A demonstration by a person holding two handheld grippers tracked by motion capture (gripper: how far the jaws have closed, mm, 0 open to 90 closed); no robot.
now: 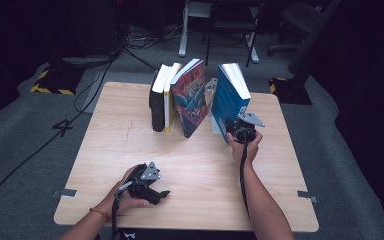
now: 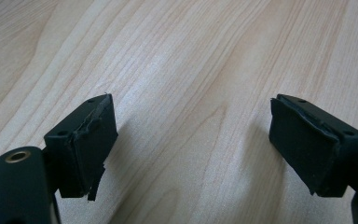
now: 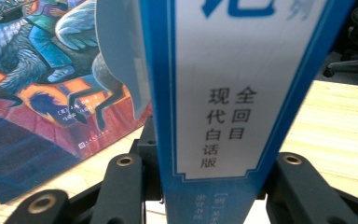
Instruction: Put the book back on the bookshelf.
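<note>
High view showed the left tongs (image 1: 163, 194) resting low on the near part of the pale wooden desk (image 1: 195, 170), in the person's left hand (image 1: 125, 192). Left gripper view had its jaws standing wide apart with bare wood grain between them and nothing held. Farther out, the right tongs (image 1: 231, 131) were clamped on the spine end of the thick blue hardback book (image 1: 228, 100), which stood tilted at the right end of the row. Right gripper view put the white spine label with dark characters squarely between the two black jaws, partly closed and pressing the covers. Just left of it leaned the illustrated red-and-blue paperback (image 1: 192, 95), then a yellow-spined book (image 1: 169, 97) and a black book (image 1: 157, 97).

To my eye, the blue book was being carried or set into the row. The next move seemed to call for bringing it upright, close beside the paperback, without toppling the leaning neighbours.
</note>
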